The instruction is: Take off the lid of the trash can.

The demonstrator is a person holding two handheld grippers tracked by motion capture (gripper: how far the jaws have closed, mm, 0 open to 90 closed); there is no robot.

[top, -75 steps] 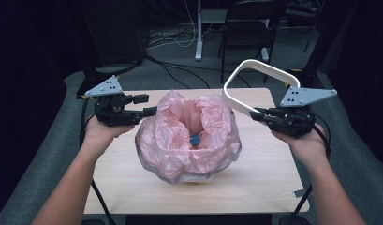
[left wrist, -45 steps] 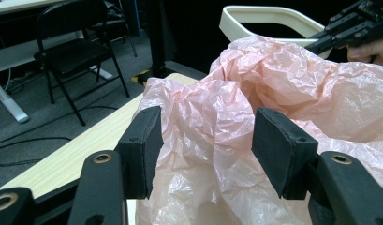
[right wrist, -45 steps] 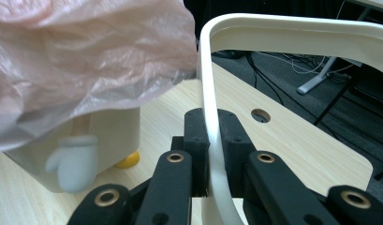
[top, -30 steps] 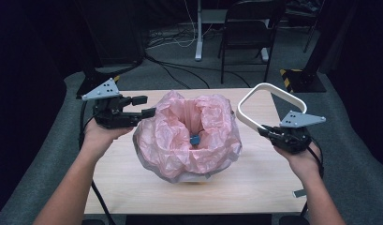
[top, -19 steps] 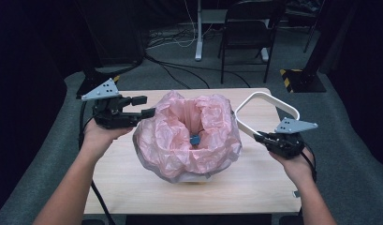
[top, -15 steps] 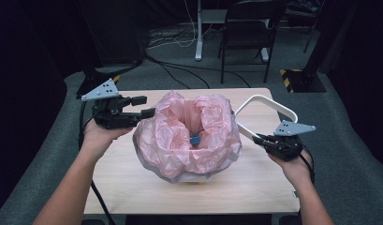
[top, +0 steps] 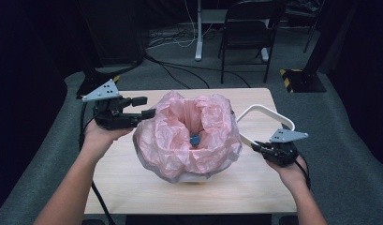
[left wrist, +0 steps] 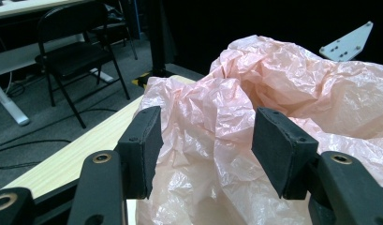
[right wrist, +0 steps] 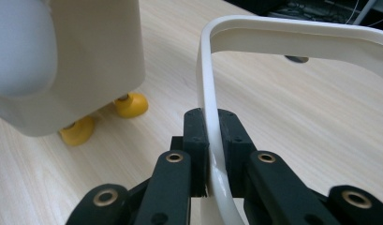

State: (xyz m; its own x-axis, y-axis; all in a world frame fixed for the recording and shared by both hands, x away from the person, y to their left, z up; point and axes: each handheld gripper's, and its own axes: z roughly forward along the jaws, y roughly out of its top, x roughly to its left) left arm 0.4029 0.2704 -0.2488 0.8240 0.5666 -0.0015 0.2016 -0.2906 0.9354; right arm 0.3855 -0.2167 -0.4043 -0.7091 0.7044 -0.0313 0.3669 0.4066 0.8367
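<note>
The left gripper [left wrist: 205, 150] has wide jaws around the pink plastic bag [top: 180, 136]; the right gripper [right wrist: 213, 136] pinches the white ring [right wrist: 292, 40]; the bag lines a white bin [right wrist: 77, 56].

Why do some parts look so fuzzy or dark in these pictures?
High view: the wooden table is evenly lit while the room around it falls into near black. Left gripper view: the pink bag is sharp, its crinkles glinting; the chair behind is softer. Right gripper view: the white bin is close and blurred, and the white frame shows a small glare spot near the pads.
</note>
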